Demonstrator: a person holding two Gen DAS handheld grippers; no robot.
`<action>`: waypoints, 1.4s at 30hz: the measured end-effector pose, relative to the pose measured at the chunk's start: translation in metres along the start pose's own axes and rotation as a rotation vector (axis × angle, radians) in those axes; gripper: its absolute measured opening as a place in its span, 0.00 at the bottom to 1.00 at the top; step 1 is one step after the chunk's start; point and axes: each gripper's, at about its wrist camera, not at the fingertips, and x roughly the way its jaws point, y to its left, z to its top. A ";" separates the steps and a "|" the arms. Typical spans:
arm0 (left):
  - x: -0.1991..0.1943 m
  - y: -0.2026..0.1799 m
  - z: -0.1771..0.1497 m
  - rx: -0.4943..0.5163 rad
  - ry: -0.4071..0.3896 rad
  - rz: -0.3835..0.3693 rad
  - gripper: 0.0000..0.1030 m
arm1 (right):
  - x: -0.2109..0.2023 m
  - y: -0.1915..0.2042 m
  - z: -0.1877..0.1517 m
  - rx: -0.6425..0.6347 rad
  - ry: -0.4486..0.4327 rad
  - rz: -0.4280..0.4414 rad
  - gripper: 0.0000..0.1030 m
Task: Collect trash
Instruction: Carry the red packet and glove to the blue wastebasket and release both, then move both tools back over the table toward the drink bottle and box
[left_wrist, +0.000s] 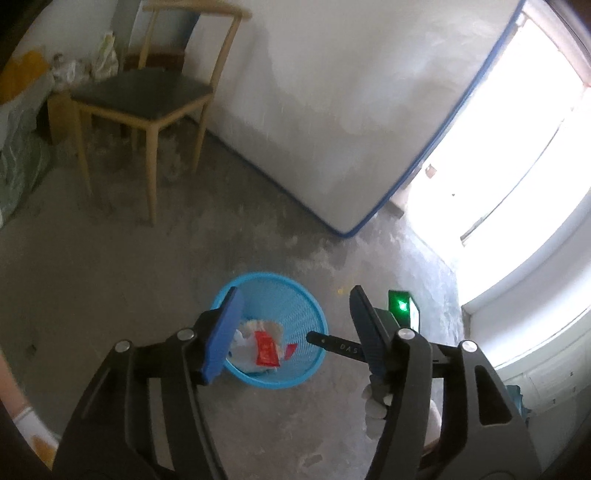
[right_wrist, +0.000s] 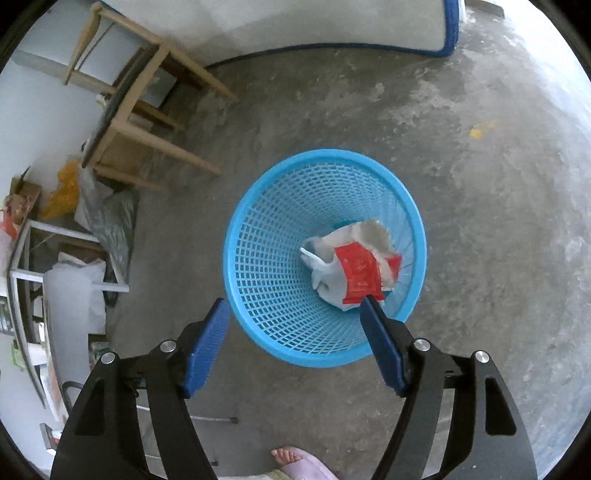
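Note:
A light blue mesh waste basket (right_wrist: 236, 229) stands on the concrete floor. Inside lie a red packet (right_wrist: 360, 273), a white plastic bag (right_wrist: 325, 284) and crumpled paper. My right gripper (right_wrist: 293, 310) hangs open above the basket's near rim, pointing steeply down, with nothing between its blue pads. In the left wrist view the same basket (left_wrist: 317, 317) shows the red packet (left_wrist: 266, 350). My left gripper (left_wrist: 295, 321) is open over it, also empty. A green light (left_wrist: 400, 306) on the other gripper's body shows behind the left gripper's right finger, with a gloved hand (left_wrist: 376, 402) below.
A wooden chair (left_wrist: 147, 99) stands at the back left. A white mattress with blue edging (left_wrist: 332, 129) leans on the wall beside a bright doorway (left_wrist: 517, 147). Bags and a metal rack (right_wrist: 74, 240) crowd the left side. A person's bare foot (right_wrist: 291, 456) is near the basket.

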 end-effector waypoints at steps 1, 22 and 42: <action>-0.012 -0.005 -0.003 0.001 -0.013 -0.001 0.59 | -0.003 -0.001 -0.001 0.002 -0.010 0.002 0.69; -0.289 0.018 -0.132 0.080 -0.368 0.341 0.76 | -0.190 0.116 -0.112 -0.308 -0.101 0.239 0.69; -0.396 0.074 -0.252 -0.020 -0.437 0.724 0.83 | -0.162 0.345 -0.230 -0.622 0.152 0.390 0.69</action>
